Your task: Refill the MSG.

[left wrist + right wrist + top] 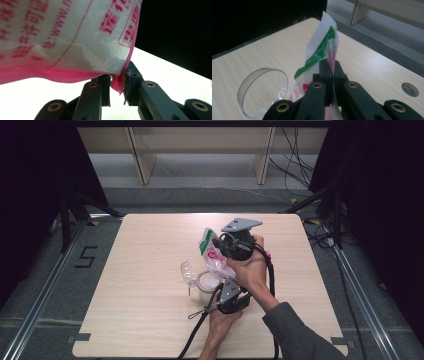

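Dark curtains on both sides, grey floor with loose cables beyond, and in the middle a pale counter (150, 320).

Progress, as a judgement: early to middle. Printed packet (212, 255) already lifted clear of the counter and stretched between both tools, beside the clear tub (189, 270). Looks like preparation for opening or emptying the packet. No tear visible along the top, nothing visible inside the tub, so opening and pouring probably both left to do.

Right claw (218, 244): clenched on the packet's upper edge, film pinched flat between the black jaws just below the green strip. Left claw (220, 287): lower down, jaws standing a little apart with the packet's pink bottom corner between them; cannot tell whether pressed or merely resting there.

Materials, big to small:
- Counter: light wood-grain laminate, matt, rounded corners, a round cable hole near one edge.
- Packet: thin crinkly plastic film, white with red lettering, green band near the top, pink seam along the bottom.
- Tub: transparent hard plastic, round, low-walled, glossy rim.
- Tan ring (206, 281) just beside the tub, too small to identify.
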Motion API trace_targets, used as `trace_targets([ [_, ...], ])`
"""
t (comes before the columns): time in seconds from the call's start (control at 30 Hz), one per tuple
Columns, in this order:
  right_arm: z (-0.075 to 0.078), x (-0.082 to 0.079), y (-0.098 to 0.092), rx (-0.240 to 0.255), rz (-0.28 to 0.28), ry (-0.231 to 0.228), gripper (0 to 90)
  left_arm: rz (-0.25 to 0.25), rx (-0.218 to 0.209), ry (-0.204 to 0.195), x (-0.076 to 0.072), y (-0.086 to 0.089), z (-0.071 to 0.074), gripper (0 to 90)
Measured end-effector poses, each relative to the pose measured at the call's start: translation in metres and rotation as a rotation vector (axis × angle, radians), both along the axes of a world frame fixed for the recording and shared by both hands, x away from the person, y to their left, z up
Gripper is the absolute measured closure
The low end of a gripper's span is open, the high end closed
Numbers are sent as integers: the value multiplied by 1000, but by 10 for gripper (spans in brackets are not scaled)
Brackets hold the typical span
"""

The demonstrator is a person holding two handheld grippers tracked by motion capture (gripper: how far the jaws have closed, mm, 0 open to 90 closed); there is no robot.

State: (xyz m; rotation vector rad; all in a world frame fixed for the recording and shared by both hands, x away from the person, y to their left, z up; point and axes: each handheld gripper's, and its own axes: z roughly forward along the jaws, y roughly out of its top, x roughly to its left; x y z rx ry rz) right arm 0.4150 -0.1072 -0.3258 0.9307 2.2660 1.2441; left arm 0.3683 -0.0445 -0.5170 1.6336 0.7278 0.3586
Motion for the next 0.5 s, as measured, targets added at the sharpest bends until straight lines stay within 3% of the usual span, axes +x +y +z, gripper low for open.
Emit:
trace_targets([
  [0.07, 0, 1, -3, -3, 11, -27, 900, 0, 14, -3, 0, 1, 0, 772],
  [0.1, 1, -1, -4, 22, -3, -1, 900, 1, 14, -4, 0, 1, 0, 772],
  [0.13, 0, -1, -4, 35, -15, -19, 900, 2, 31, -6, 0, 2, 1, 771],
  [0.17, 1, 0, -7, 30, 6, -19, 900, 0, 9, -4, 0, 2, 1, 770],
  [0.23, 2, -1, -10, 47, -5, -18, 900, 3, -11, -3, -1, 2, 1, 769],
  [0.5, 5, -6, -21, 118, -5, -32, 900, 7, 0, -8, -3, 5, 3, 755],
])
